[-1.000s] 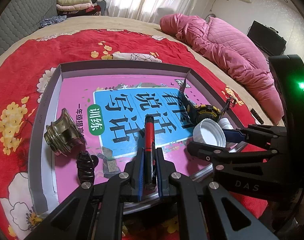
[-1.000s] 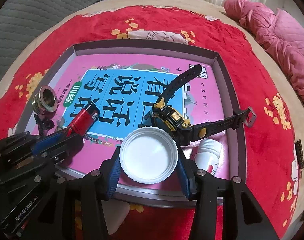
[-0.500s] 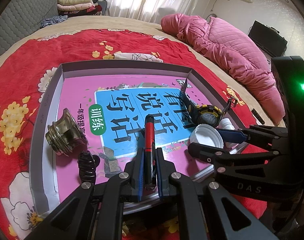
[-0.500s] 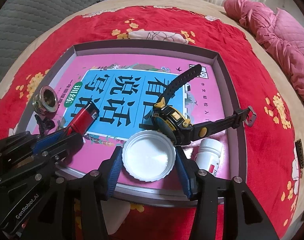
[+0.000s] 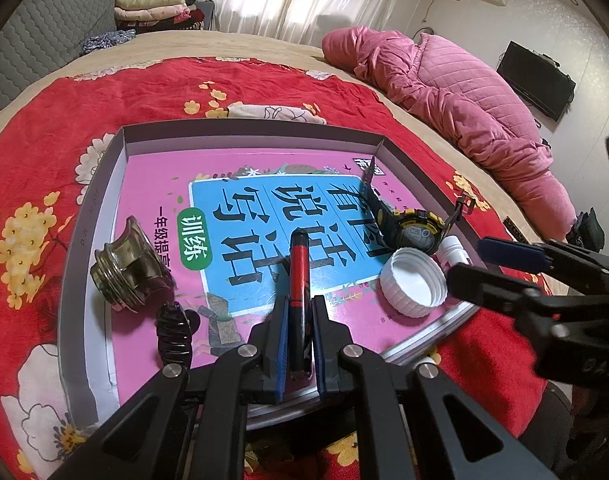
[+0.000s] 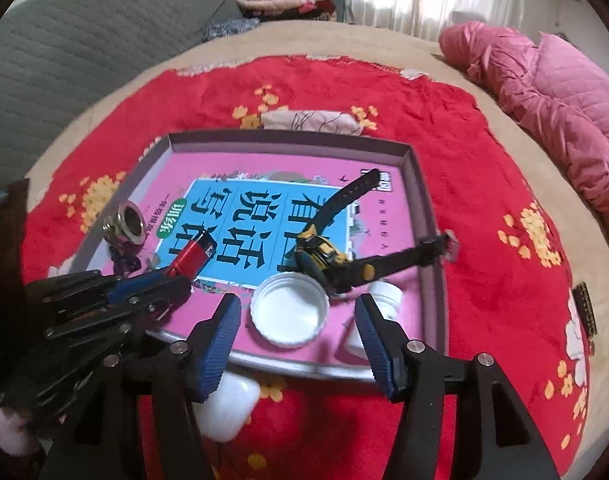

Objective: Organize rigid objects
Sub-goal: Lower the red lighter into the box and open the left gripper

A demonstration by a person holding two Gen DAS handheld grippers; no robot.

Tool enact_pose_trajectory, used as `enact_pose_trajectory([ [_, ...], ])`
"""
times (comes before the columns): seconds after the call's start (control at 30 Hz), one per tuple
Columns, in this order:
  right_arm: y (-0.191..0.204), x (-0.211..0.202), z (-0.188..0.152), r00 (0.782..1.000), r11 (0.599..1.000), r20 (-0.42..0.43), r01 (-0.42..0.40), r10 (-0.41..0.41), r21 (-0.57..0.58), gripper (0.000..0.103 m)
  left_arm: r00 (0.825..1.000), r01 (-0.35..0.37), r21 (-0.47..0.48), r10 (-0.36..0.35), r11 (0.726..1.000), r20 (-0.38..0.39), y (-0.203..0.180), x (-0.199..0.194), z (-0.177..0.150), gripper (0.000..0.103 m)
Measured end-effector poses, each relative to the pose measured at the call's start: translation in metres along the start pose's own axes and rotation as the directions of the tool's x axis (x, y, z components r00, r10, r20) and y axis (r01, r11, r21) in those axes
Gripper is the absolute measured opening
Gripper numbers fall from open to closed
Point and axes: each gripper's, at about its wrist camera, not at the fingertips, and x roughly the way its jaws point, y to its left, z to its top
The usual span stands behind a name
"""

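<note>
Tray holding book, watch, white cap

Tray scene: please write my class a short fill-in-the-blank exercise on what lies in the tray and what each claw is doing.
1. The left claw is shut on a red and black ____.
2. The white cap lies in the tray with its open side facing ____.
3. The right claw is opening and its pads are ____ the cap.
4. The watch has a black and ____ case.

Missing words: battery; up; off; yellow
</note>
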Motion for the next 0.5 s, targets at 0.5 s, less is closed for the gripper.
enact_pose_trajectory([
  [0.5,-0.014,-0.01,-0.005,0.998,0.998,0.022,0.054,-0.055,0.042,0.062,1.0,-0.006,0.0,0.006,1.0,0.001,0.002,-0.001,-0.001,0.011],
])
